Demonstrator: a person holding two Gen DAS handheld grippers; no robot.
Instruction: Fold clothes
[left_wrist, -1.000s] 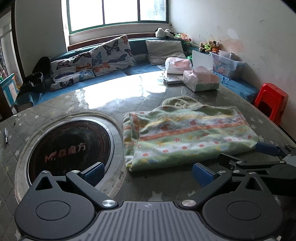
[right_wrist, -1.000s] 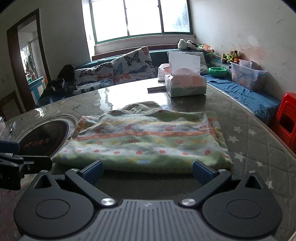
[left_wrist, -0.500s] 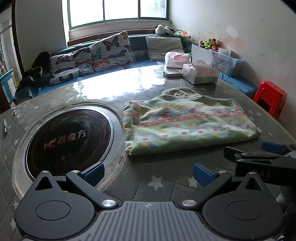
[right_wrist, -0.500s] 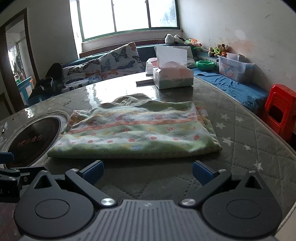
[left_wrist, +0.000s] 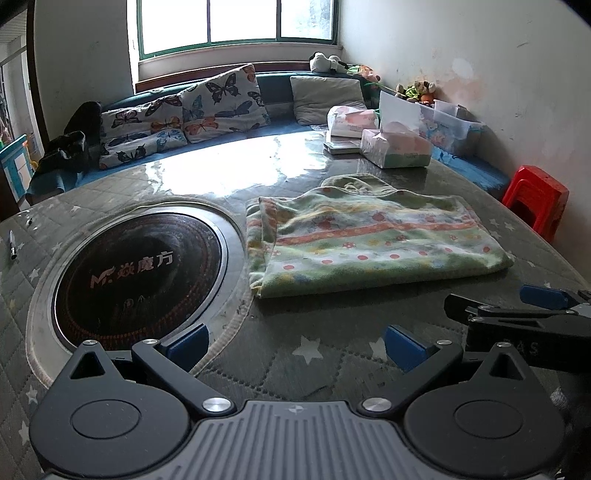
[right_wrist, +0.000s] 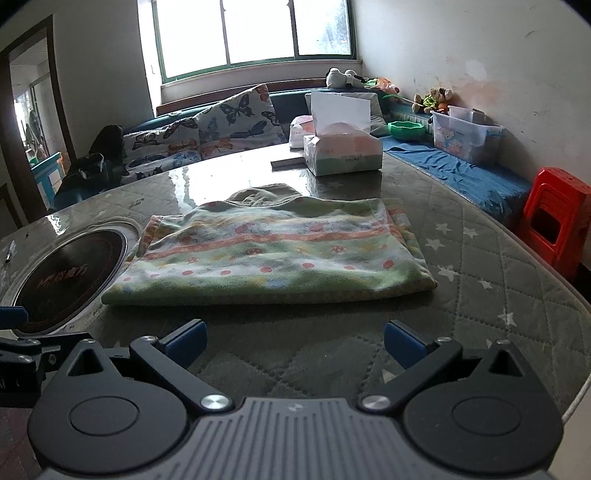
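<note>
- Where the round table (left_wrist: 332, 354) fills the middle of both views, one folded garment (left_wrist: 369, 240), green with orange stripes and dots, lies flat at frame centre, a plain green hood or collar showing at its far edge.
- One left gripper (left_wrist: 295, 341): two blue-tipped fingers spread wide at the bottom of its view, holding nothing, well short of the garment.
- One right gripper (right_wrist: 295, 338): two blue-tipped fingers likewise spread and empty, just short of the garment's near edge; it also shows at the lower right of the left view.
- One round black cooktop (left_wrist: 136, 273), set into the table, centre left, beside the garment's left edge.
- One tissue box (right_wrist: 341, 153), upper centre, beyond the garment.
- One red stool (right_wrist: 554, 214), right edge.
- Two butterfly cushions (left_wrist: 184, 110), upper left, on the bench under one window (left_wrist: 236, 22).
- One pen (left_wrist: 13, 245), far left.
</note>
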